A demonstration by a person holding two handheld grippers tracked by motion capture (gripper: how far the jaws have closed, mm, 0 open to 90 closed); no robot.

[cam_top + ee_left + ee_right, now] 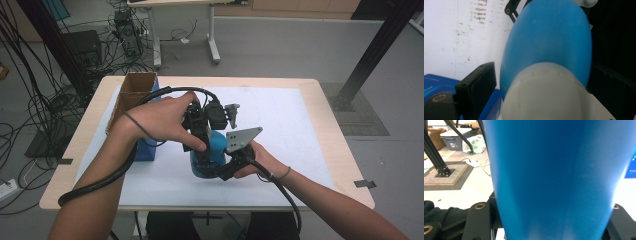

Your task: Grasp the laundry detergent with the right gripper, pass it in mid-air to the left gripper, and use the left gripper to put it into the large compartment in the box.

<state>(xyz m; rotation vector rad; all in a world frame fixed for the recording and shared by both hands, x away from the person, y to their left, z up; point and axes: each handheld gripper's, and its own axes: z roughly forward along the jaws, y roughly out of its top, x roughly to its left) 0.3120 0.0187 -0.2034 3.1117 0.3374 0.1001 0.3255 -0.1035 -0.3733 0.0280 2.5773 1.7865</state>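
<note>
A blue bottle [212, 147] with a white cap [546, 95] is held above the white mat, between both hands. My left gripper [202, 152] comes down on it from the left hand, and its jaws stand against both sides of the blue bottle [549, 37], cap end nearest the camera. My right gripper [221, 167] holds the bottle from the near right, under its grey plate. In the right gripper view the blue bottle [554, 182] sits clamped between the jaws of the right gripper [549, 207].
A blue box [145, 147] lies on the white mat [290, 115] just left of the hands, with an open cardboard box [132, 90] behind it. Thick cables trail from both grippers. The wooden table's edge [345, 150] borders the mat.
</note>
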